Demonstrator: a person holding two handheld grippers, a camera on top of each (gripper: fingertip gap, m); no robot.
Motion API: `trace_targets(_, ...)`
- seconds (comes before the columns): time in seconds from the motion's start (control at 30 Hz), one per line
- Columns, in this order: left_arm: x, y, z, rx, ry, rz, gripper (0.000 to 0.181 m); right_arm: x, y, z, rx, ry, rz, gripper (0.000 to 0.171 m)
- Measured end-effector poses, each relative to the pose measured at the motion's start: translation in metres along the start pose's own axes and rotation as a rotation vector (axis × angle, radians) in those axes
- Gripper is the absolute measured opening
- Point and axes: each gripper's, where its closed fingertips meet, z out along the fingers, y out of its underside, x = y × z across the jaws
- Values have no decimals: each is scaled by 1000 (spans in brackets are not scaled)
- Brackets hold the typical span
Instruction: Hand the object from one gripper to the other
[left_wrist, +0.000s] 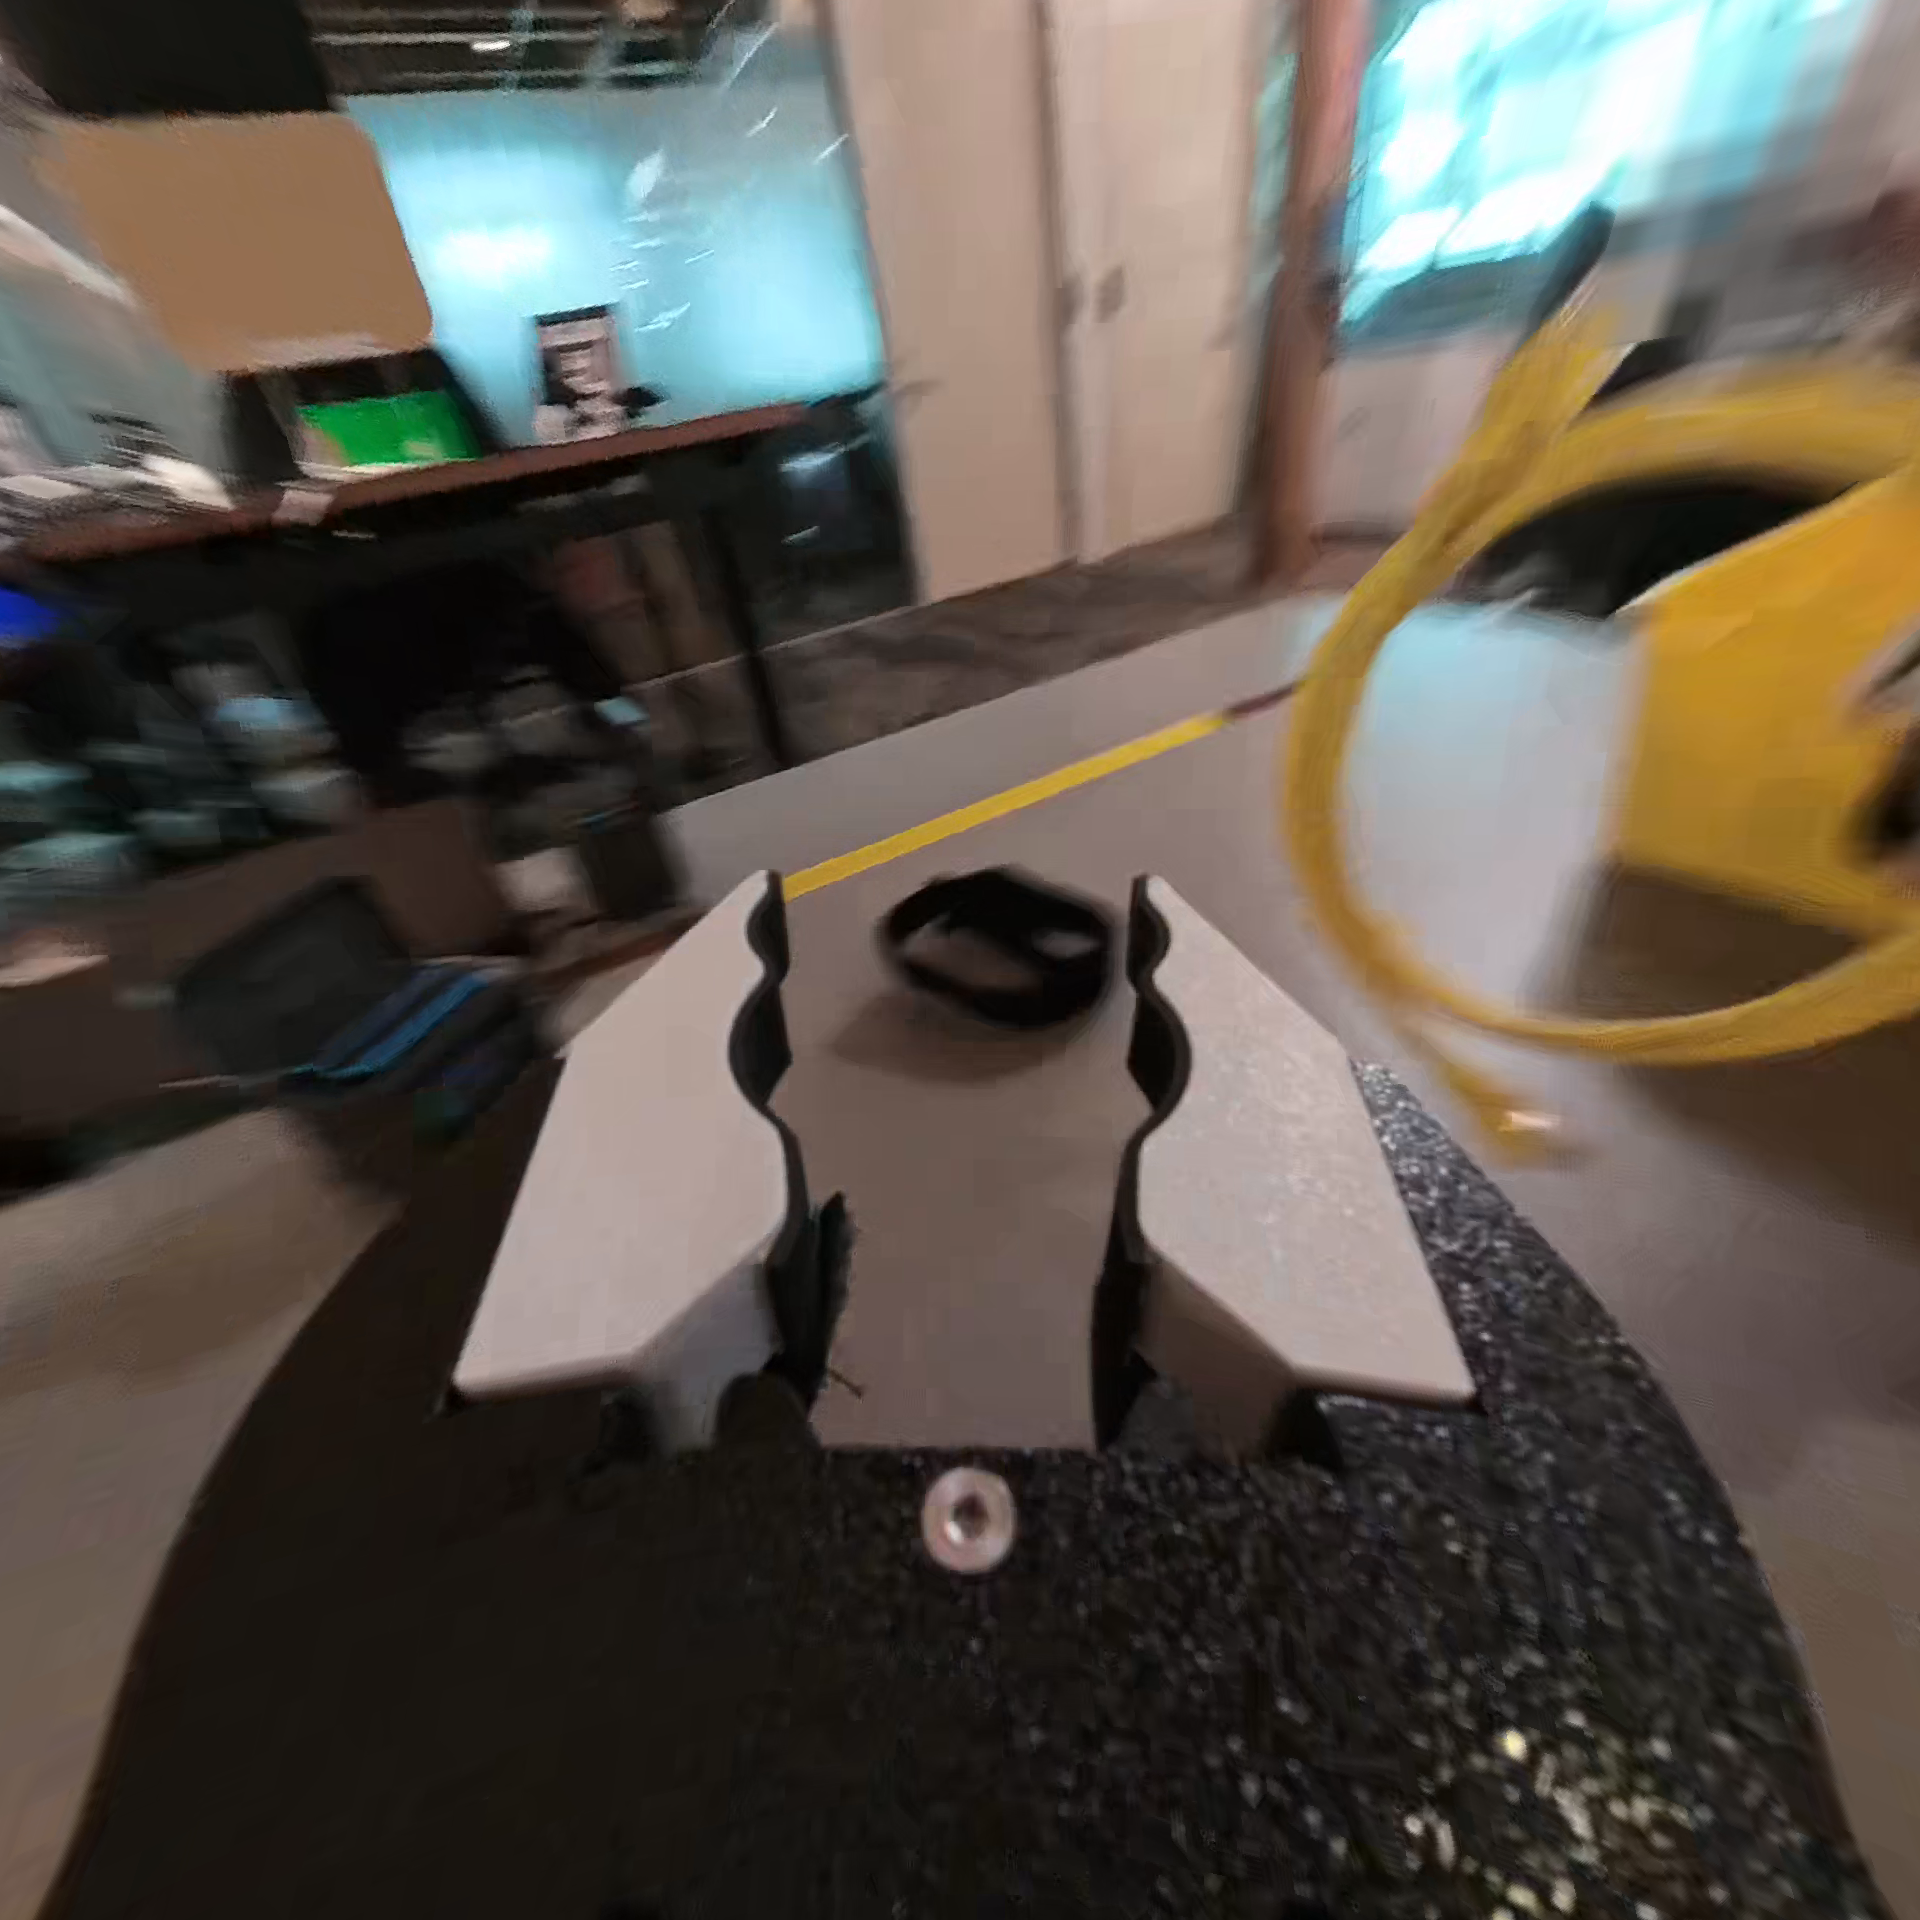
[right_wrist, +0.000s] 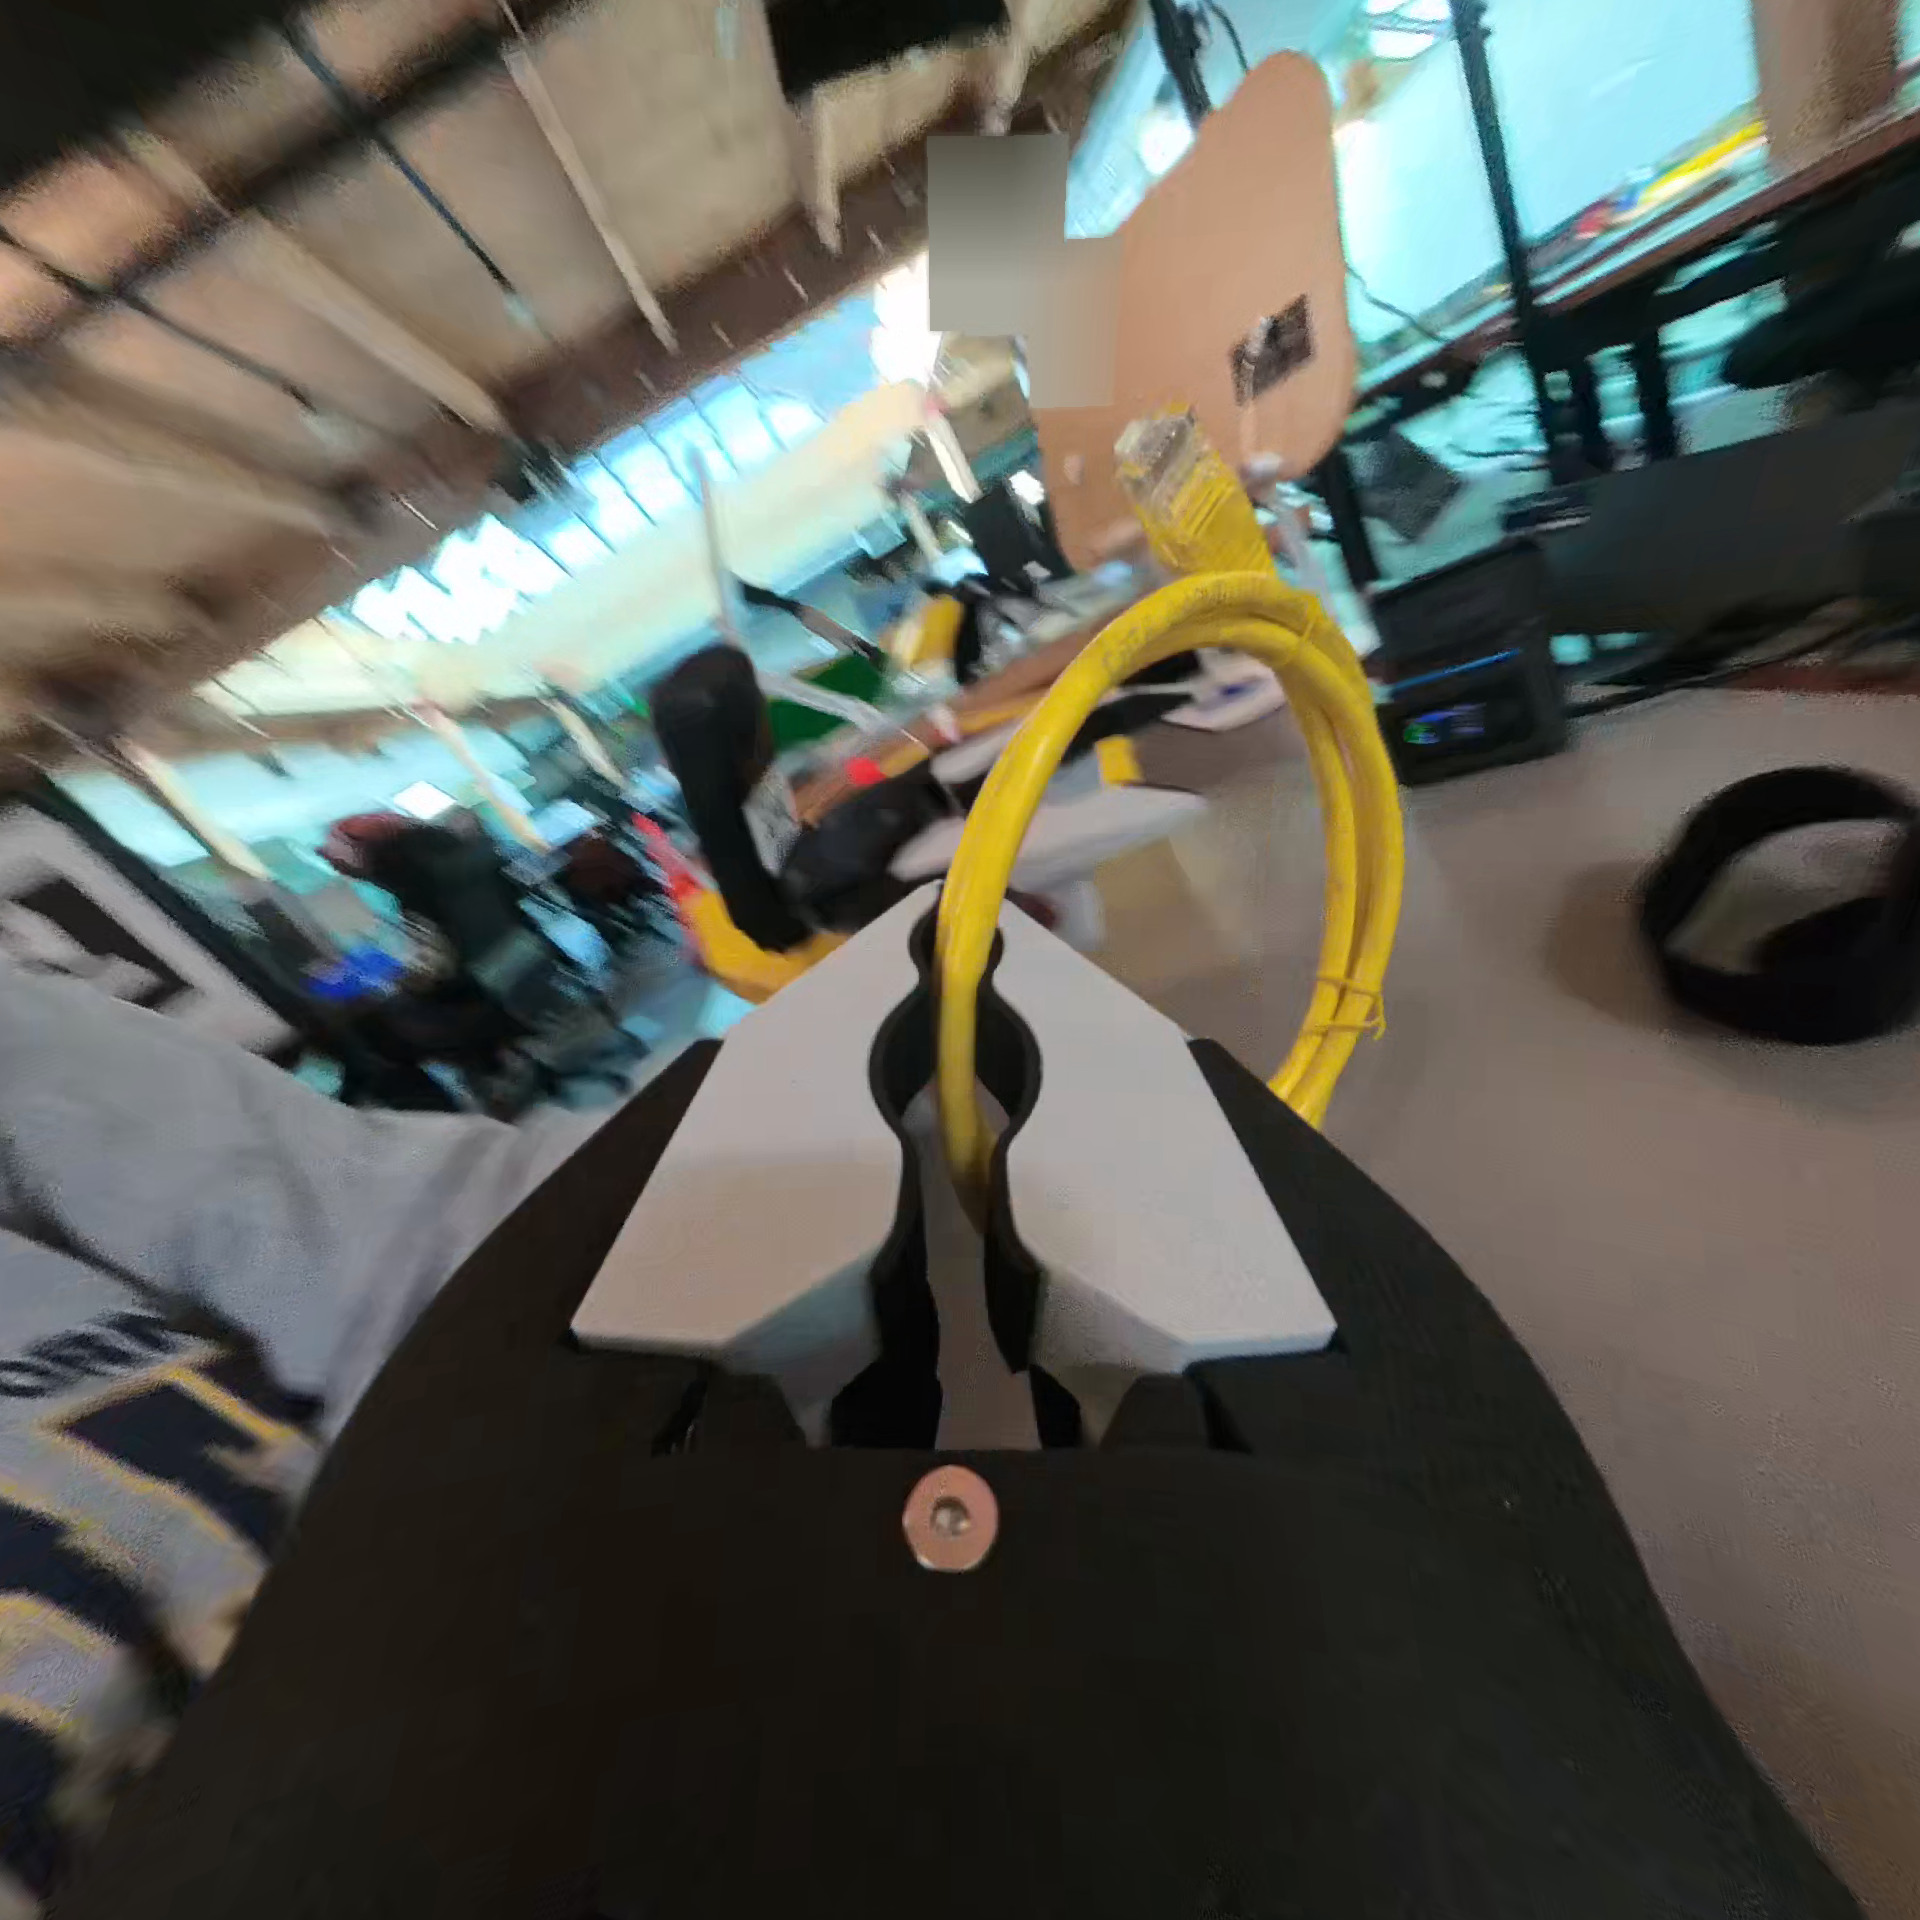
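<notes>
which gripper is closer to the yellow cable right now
Right. The right gripper is shut on the yellow cable, holding the coil up. The left gripper is open and empty, with the coil off to its right, not touching.

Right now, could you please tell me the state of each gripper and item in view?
Left gripper: open, empty.
Right gripper: shut on the yellow cable.
Yellow cable: coiled, tied in a loop, lifted off the table.
Black strap: curled in a ring, lying loose on the table.
</notes>
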Motion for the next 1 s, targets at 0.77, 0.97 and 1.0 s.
trace_targets(0.77,96,6,3,-143,761,-816,0,48,91,20,-799,455,-1450,0)
trace_targets(0.97,80,-2,2,-68,755,-898,0,52,78,20,-734,529,-1445,0)
trace_targets(1.0,76,-3,2,-53,745,-906,0,52,74,19,-718,545,-1438,0)
